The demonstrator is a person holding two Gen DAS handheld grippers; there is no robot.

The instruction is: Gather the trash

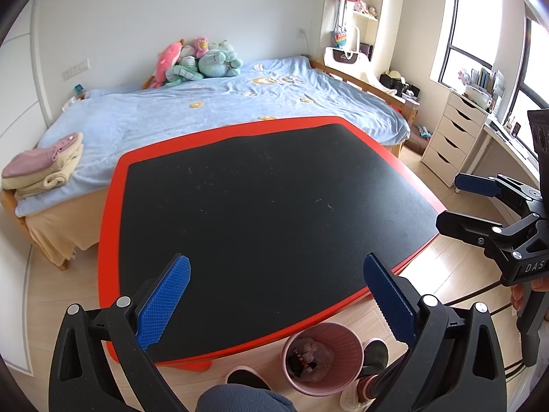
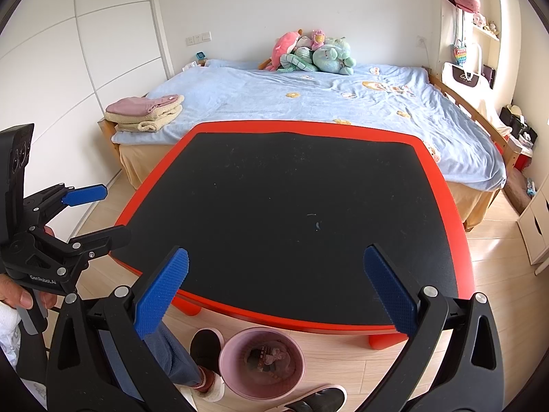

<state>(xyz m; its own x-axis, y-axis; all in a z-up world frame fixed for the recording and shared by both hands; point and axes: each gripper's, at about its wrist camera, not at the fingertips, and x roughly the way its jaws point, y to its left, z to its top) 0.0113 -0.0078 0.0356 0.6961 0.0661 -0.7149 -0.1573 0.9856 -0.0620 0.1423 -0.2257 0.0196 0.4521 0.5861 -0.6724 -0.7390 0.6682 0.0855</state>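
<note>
Both grippers hang over the near edge of the red table point(image 1: 113, 206) w/ the black mat point(image 1: 267, 206): left gripper point(image 1: 276, 295) and right gripper point(image 2: 274, 288) each spread wide, nothing btwn the blue pads. Pink trash bin point(image 1: 322, 357) sits on the wood floor just in front of the table by the person's slippers, trash inside. Bed point(image 2: 308, 103) w/ plushies behind.
</note>
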